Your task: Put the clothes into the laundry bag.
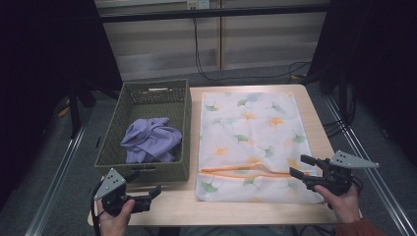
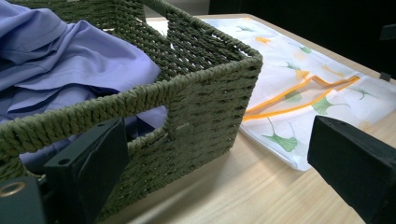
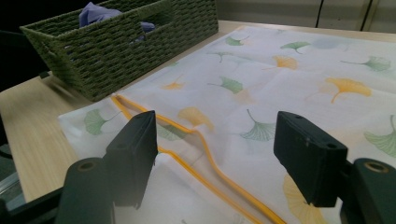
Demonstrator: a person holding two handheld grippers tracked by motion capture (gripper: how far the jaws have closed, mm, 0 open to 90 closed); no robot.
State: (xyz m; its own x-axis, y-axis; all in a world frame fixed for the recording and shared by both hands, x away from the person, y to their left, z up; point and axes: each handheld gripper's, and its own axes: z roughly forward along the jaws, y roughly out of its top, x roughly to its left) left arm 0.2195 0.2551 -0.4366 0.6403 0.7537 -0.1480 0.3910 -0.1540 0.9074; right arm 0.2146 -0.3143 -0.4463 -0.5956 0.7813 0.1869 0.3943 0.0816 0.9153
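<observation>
A pale wooden worktop (image 1: 314, 118) is standing in a dim room, with grey flooring around it, dark curtains hanging at both sides, and a light panelled wall (image 1: 162, 44) running behind, where black cables (image 1: 206, 69) are trailing down to the floor.

Covering most of the worktop's right half, a white mesh laundry bag (image 1: 253, 142) printed with green and yellow ginkgo leaves is lying flat. An orange zipper (image 1: 246, 171) is running across it near the person's edge, and in the right gripper view the zipper's two edges are gaping apart.

Just beside the bag, on the left half of the worktop, a green woven basket (image 1: 187, 123) is sitting with its long side running away from the person. Inside it a crumpled lavender garment (image 1: 151, 140) is bunching toward the near end; the left gripper view is showing it through the basket's handle slot.

The right gripper (image 1: 303, 165) is hovering over the bag's near right corner, by the zipper's end, its fingers spread wide and holding nothing. The left gripper (image 1: 156, 191) is hanging low at the worktop's near left edge, just in front of the basket's near wall, its fingers likewise spread apart and pinching nothing.
</observation>
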